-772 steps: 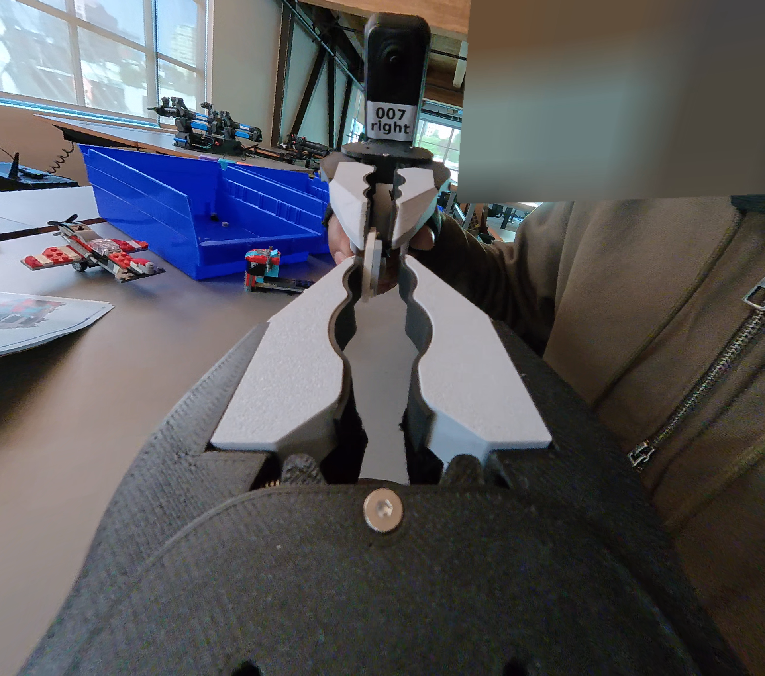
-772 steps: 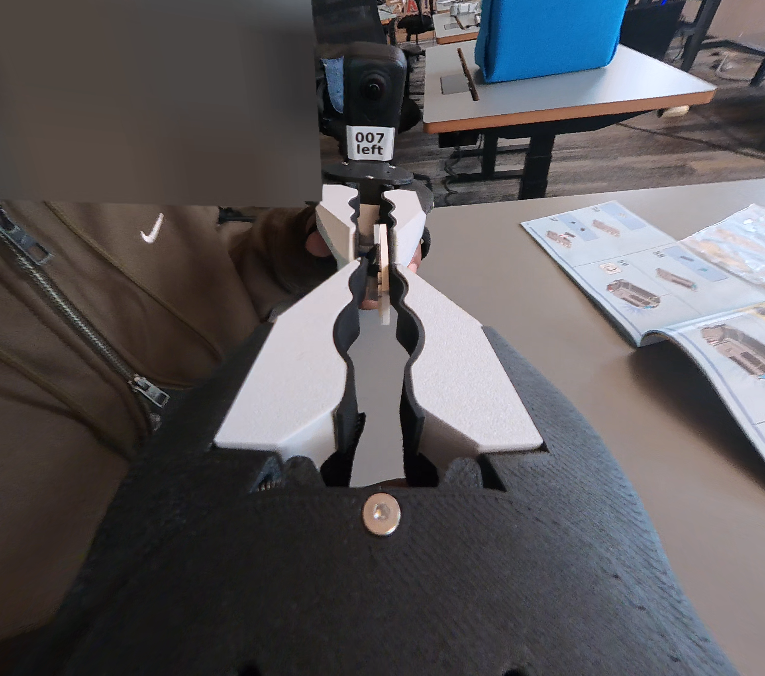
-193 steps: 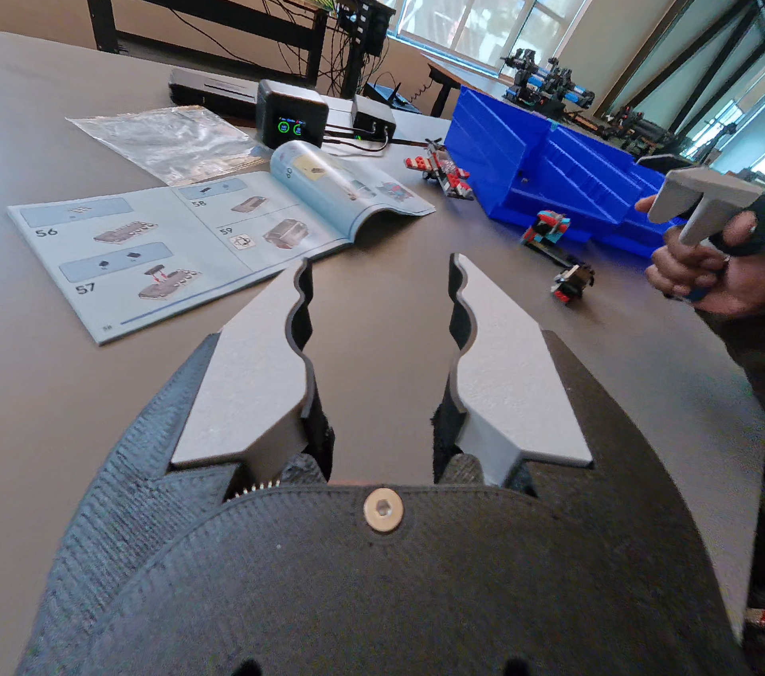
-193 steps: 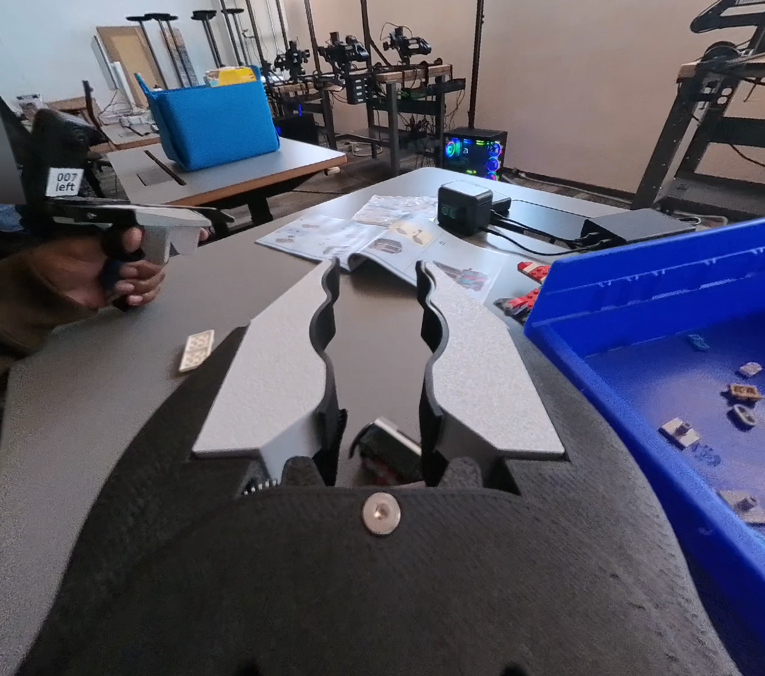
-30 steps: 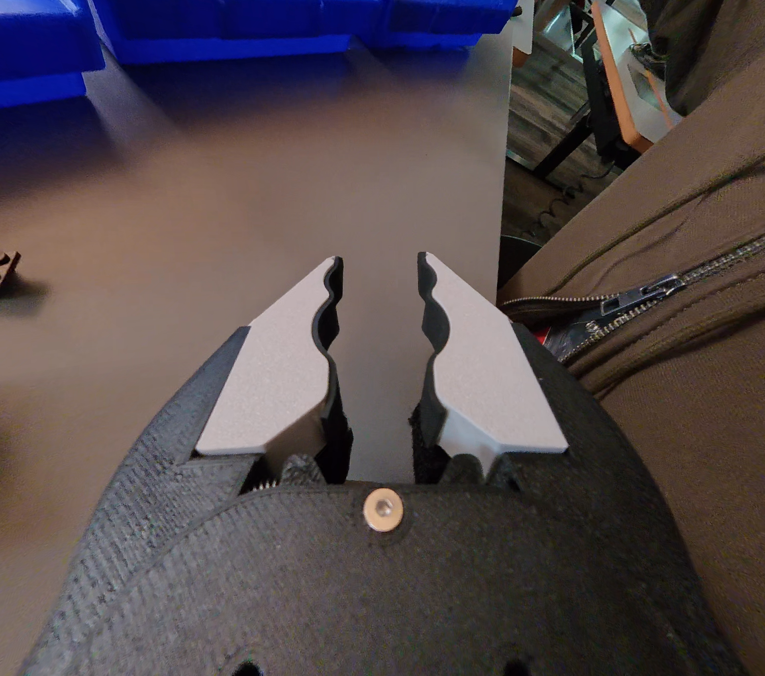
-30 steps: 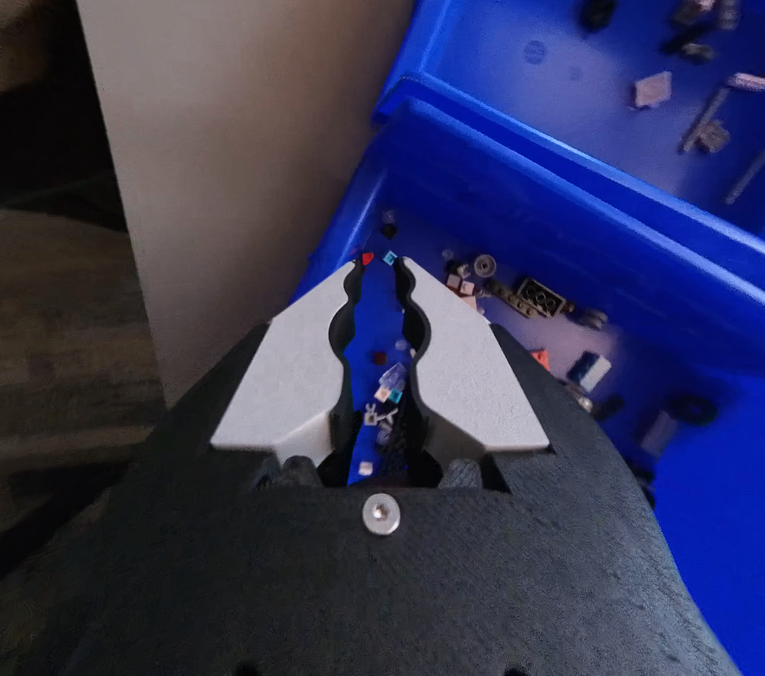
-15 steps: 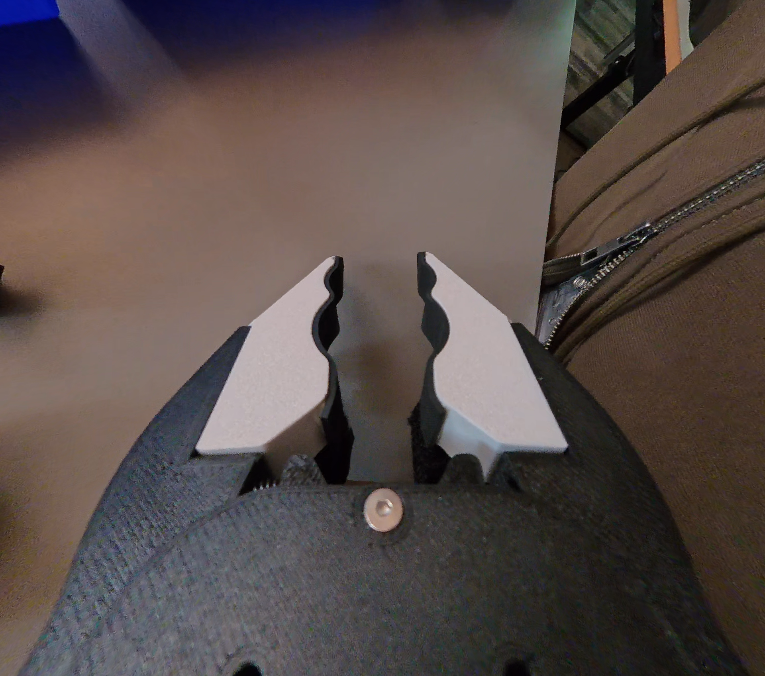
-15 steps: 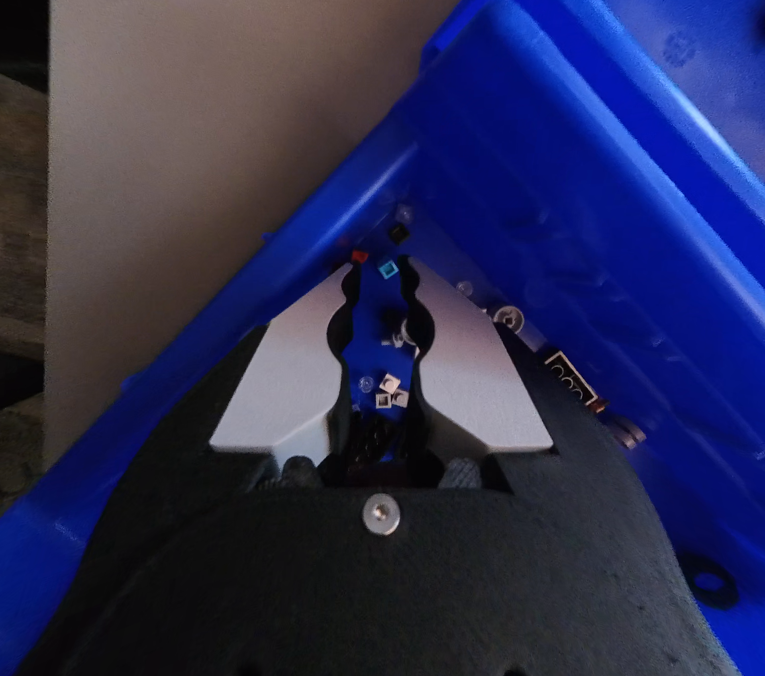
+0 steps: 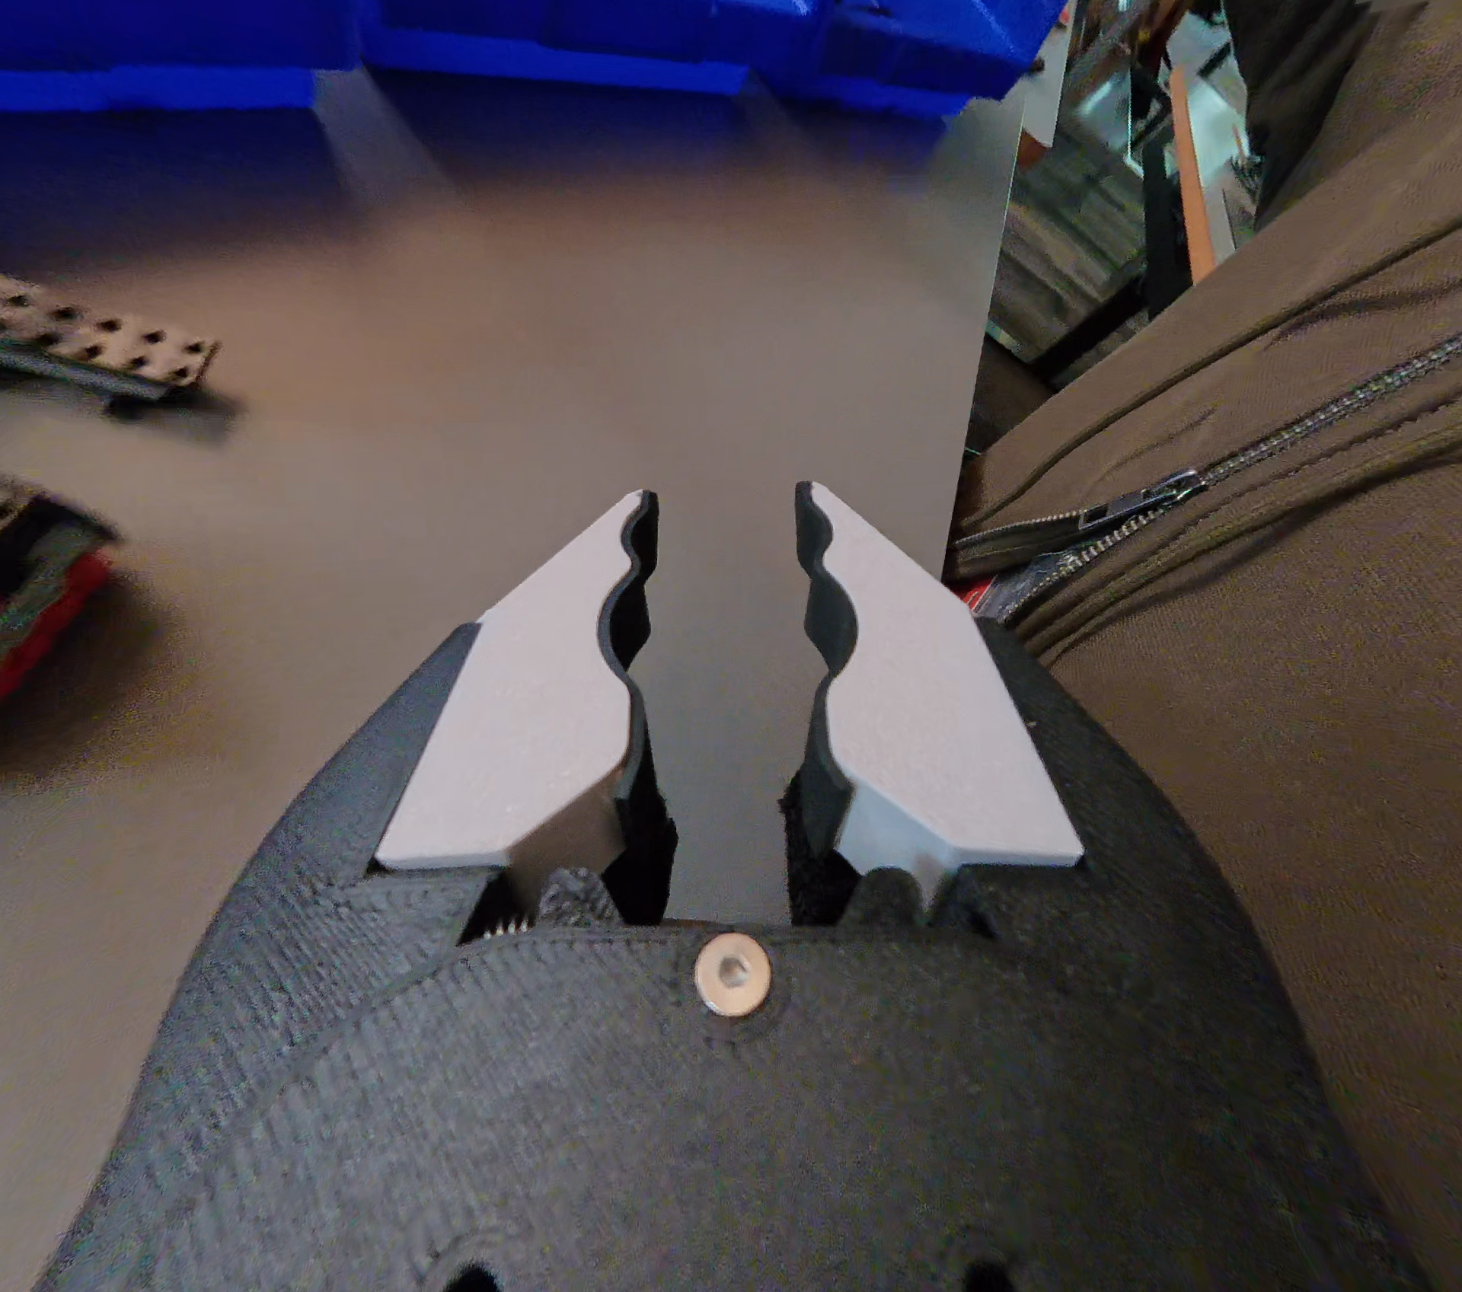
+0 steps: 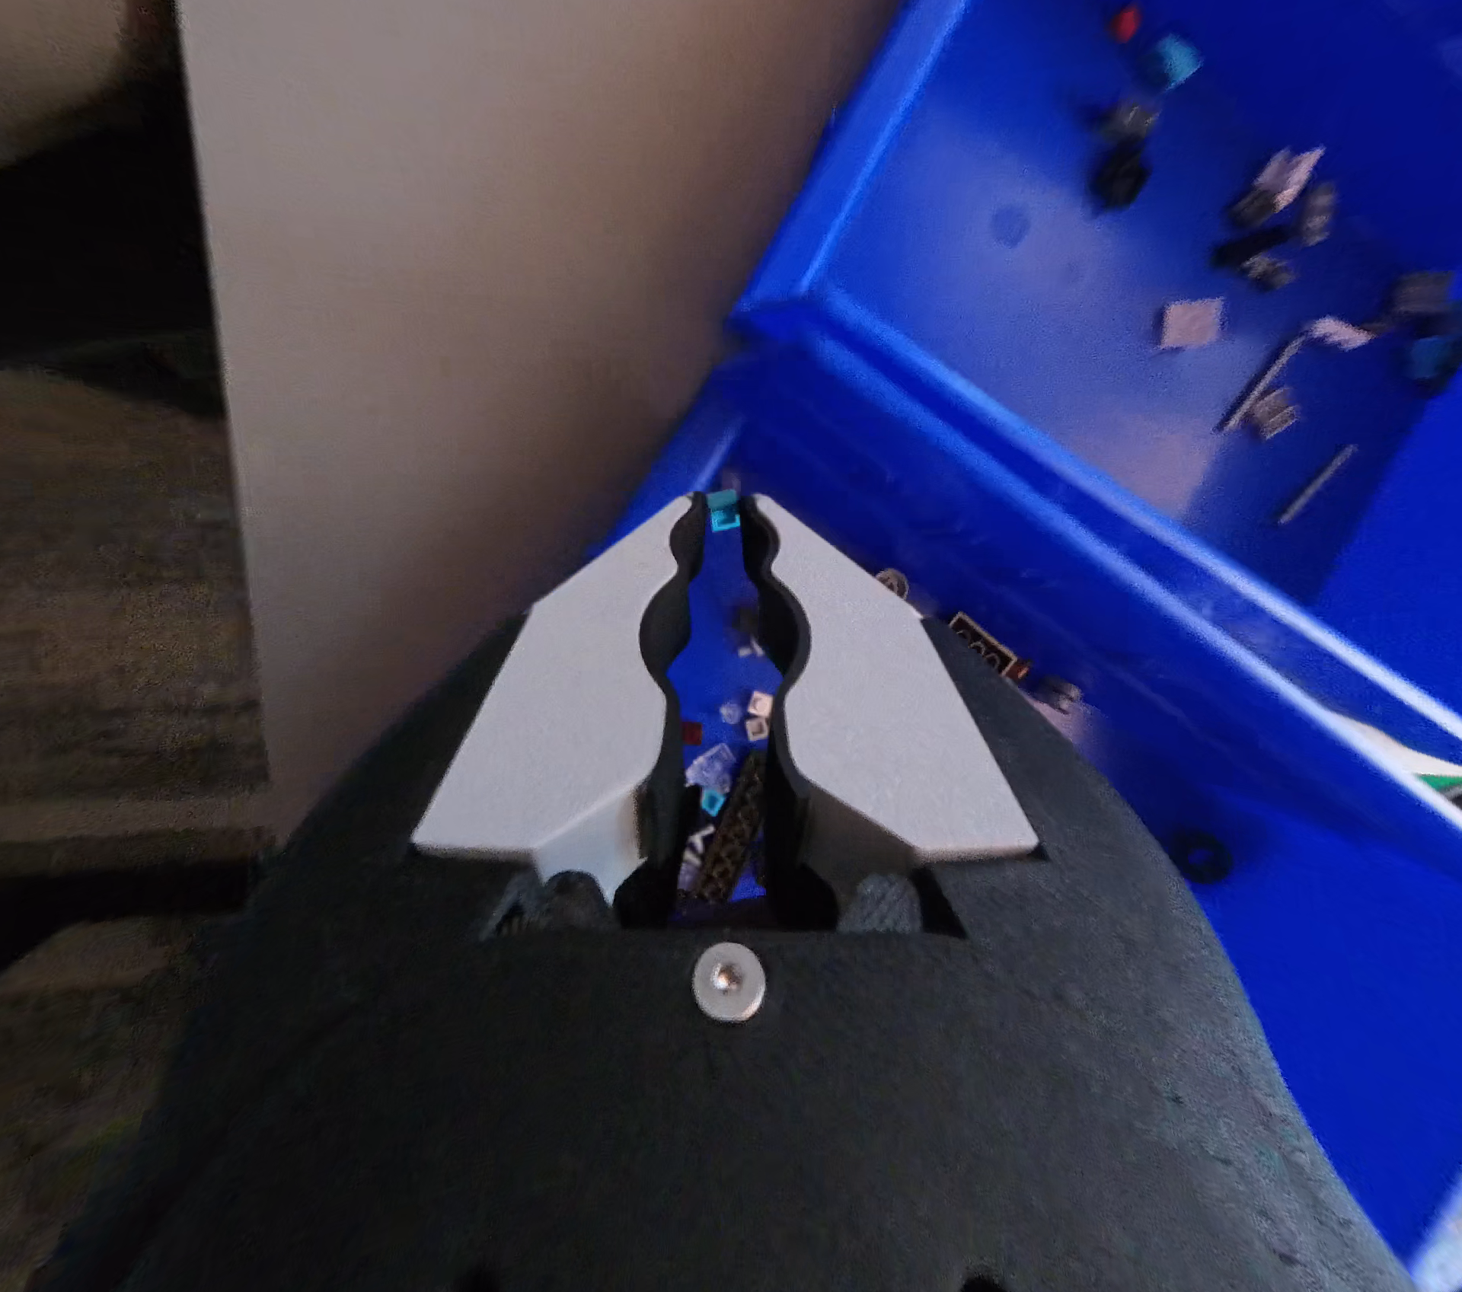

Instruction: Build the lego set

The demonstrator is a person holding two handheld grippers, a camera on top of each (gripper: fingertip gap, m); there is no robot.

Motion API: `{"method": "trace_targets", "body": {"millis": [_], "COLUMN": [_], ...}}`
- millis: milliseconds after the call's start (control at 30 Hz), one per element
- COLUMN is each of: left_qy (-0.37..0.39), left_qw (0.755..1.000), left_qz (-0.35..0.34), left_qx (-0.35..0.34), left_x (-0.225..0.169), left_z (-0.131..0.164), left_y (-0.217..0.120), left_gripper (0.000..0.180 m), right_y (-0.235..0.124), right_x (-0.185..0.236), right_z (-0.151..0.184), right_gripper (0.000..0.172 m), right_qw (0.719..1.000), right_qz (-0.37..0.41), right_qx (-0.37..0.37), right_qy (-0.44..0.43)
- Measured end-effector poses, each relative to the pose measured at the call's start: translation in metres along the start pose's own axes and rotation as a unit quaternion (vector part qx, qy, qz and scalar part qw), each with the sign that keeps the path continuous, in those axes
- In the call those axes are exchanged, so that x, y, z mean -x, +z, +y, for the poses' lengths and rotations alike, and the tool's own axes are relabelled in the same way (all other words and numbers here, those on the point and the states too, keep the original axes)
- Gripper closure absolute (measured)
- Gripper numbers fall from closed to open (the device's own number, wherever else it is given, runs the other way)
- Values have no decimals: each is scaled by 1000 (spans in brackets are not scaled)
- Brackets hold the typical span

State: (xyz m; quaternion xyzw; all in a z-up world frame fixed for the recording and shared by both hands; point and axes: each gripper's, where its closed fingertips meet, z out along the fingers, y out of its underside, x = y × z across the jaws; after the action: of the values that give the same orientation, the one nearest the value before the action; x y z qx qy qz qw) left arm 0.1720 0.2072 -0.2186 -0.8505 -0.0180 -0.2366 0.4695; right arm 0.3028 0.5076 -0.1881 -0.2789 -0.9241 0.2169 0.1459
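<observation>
- Grey-brown surface (image 9: 554, 321) carries a row of blue bins (image 9: 554, 12); all positions below are given relative to those bins.
- Right gripper (image 10: 722, 512) hangs over the near corner compartment of the blue bin (image 10: 989, 431), jaws nearly together and clamped at the very tips on a small teal brick (image 10: 722, 514).
- Judgement: brick is light, rigid, smooth plastic; held only at the tips, it could pivot or slip.
- Loose small parts (image 10: 744, 716) lie on the compartment floor beneath.
- Bin walls rise close on two sides; open room lies upward and toward bare surface.
- Left gripper (image 9: 724, 502) is well in front of the bins over bare surface, jaws apart, holding nothing.
- Studded plate (image 9: 103, 344) lies left; jacket (image 9: 1226, 582) crowds right.
</observation>
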Motion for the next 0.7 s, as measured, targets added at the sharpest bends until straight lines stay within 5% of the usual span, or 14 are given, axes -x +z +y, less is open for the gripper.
{"method": "trace_targets", "body": {"millis": [133,267,500,700], "left_qy": [-1,-14,-27,-4], "left_qw": [998,992,979,981], "left_qz": [-48,-98,-194,-194], "left_qx": [-42,-82,-63,4], "left_x": [10,25,73,129], "left_z": [10,26,69,96], "left_y": [-55,-118,-224,-277], "left_gripper": [144,145,144,131], "right_y": [-23,1,128,238], "right_x": [20,50,71,62], "right_z": [-72,-160,-310,-409], "right_gripper": [161,162,161,161], "right_qw": [996,986,975,968], "right_qz": [31,30,8,-47], "right_qx": [-82,-162,-222,-246], "right_qy": [1,-21,-33,20]}}
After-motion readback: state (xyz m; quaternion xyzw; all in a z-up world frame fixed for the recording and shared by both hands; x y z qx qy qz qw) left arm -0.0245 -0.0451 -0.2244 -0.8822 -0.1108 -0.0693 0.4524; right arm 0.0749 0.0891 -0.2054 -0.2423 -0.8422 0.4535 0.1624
